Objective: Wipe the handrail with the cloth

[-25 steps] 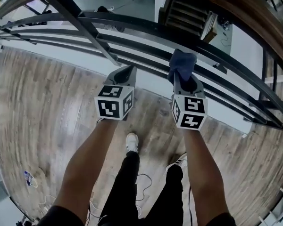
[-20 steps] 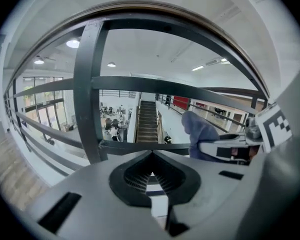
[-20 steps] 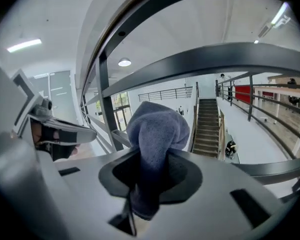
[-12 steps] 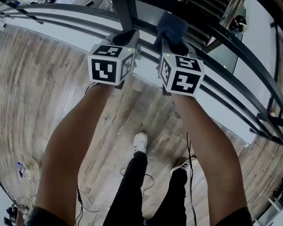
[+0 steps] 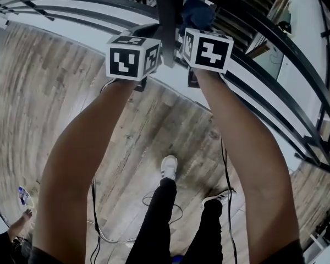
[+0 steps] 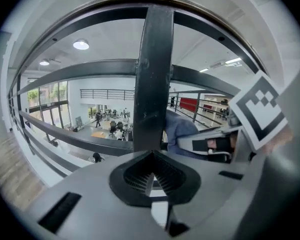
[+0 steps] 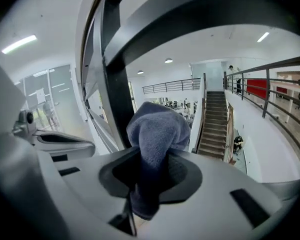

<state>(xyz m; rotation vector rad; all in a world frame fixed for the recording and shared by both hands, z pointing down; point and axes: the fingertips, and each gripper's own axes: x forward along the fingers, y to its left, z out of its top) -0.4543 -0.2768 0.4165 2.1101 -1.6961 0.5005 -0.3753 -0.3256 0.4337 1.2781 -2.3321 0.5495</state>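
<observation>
Up at the railing, the blue cloth [image 7: 157, 129] is clamped in the right gripper [image 7: 150, 171], bunched above its jaws just beside the dark upright post [image 7: 117, 99]. The left gripper [image 6: 152, 176] is closed on nothing, directly before that post, under the curved handrail [image 6: 205, 26].

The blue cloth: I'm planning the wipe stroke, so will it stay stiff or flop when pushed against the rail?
Probably floppy: the blue cloth bunches into a soft lump beyond the right tongs, which pinch it thin. Likely light, since that pinch alone holds it up. Its fuzzy surface should grip rather than slip.
</observation>
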